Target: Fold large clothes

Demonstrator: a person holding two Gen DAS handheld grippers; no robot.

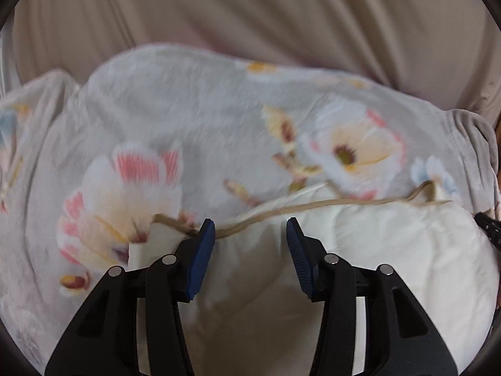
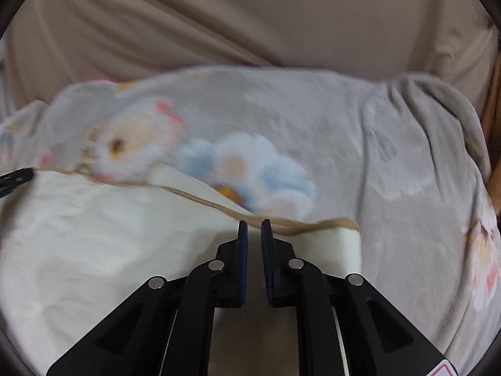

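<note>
Fleecy grey floral blanket (image 1: 194,119) lay spread over a beige sheet (image 1: 250,9), its cream underside (image 1: 391,250) turned up along a tan hem (image 2: 203,199). I saw my left gripper (image 1: 250,230) standing apart over the cream fabric, pinching nothing. My right gripper (image 2: 253,227) sat nearly together at the hem; grip unclear.

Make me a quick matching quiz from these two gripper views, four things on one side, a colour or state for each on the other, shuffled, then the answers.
Things:
1. left gripper
2. right gripper
3. folded-over underside
4. trim

Colour or state:
A. tan
B. jaws nearly together
C. cream white
D. jaws apart

Pairs: 1-D, 2-B, 3-C, 4-A
</note>
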